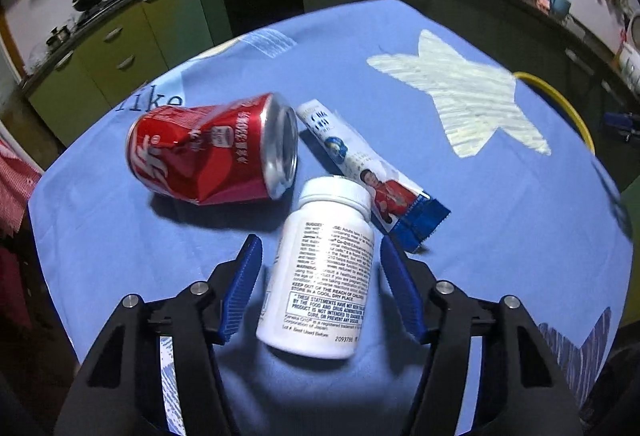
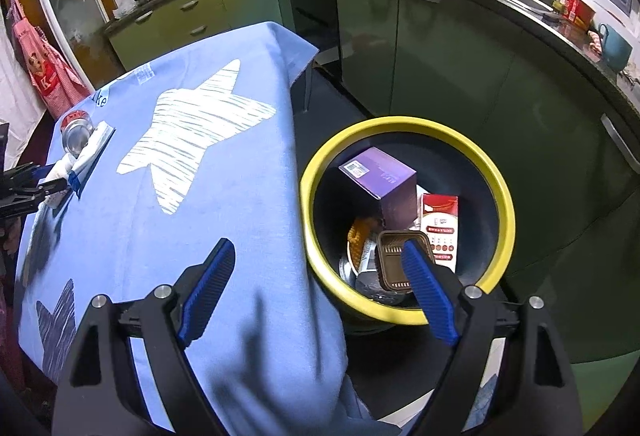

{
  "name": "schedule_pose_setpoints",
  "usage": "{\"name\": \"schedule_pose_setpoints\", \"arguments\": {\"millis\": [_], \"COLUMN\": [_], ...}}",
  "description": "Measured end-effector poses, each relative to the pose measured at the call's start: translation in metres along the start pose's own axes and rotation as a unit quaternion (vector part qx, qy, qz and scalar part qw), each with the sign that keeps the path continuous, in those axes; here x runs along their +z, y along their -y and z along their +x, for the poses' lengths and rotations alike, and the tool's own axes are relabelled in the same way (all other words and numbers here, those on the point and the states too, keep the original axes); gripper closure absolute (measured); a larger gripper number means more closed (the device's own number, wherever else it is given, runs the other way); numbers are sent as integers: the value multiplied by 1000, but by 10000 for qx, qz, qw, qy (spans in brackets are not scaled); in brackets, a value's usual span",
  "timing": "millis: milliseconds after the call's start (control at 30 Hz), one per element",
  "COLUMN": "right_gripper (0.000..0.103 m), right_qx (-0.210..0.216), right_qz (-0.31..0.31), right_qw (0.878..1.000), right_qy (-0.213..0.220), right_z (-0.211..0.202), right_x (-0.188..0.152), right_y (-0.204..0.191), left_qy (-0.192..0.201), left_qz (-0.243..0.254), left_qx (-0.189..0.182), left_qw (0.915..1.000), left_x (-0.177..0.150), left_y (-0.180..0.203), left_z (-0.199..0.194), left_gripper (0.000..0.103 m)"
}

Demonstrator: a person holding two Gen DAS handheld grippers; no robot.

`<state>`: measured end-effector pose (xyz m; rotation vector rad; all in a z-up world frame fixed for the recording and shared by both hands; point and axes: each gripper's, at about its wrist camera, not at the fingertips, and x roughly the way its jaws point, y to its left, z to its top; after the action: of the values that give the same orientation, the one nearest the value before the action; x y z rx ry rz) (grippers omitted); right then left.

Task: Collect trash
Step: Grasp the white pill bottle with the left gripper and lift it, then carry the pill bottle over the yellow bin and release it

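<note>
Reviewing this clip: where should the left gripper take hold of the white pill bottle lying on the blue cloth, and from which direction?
Grip the white pill bottle across its labelled body, below the cap. It lies on its side, cap pointing away, already between the open fingers of the left gripper. Coming from the base end and closing on the curved sides looks best; the wide body probably holds better than the narrower cap.

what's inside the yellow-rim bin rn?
In the bin: purple box, red-and-white carton, brown tray, something orange, silvery items below. The bottom is covered by them and by the right claw.
</note>
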<state>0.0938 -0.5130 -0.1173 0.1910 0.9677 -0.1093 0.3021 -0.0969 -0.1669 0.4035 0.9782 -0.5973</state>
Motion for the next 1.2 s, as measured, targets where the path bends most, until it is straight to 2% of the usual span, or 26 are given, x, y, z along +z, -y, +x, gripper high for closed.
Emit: {"name": "schedule_pose_setpoints", "arguments": {"millis": [233, 400, 767, 933, 1067, 1133, 1200], "right_gripper": [22, 22, 22, 22, 22, 22, 22], "right_qx": [56, 86, 58, -130, -321, -450, -583], "right_qz": [-53, -83, -111, 16, 171, 245, 303], "right_qw": [10000, 9999, 9999, 9998, 9991, 9982, 9972], "right_qy": [-27, -33, 64, 144, 225, 297, 368], "right_z": [3, 3, -8, -19, -29, -37, -45], "right_x": [1, 0, -2, -6, -10, -13, -17], "right_y": [-5, -7, -6, 9, 28, 41, 54], "left_qy": [-213, -204, 156, 343, 465, 494, 518], "left_qz": [144, 101, 237, 596, 952, 1201, 1473], "left_qx": [89, 56, 74, -112, -661, -984, -1153], "left_qw": [9996, 9997, 9996, 9976, 9922, 9866, 9810], "left_x": [-1, -4, -5, 13, 45, 70, 90], "left_y": [4, 3, 28, 69, 118, 152, 186], "left_z": [9, 7, -45, -71, -78, -73, -67], "left_gripper": [54, 55, 55, 55, 55, 55, 55]}}
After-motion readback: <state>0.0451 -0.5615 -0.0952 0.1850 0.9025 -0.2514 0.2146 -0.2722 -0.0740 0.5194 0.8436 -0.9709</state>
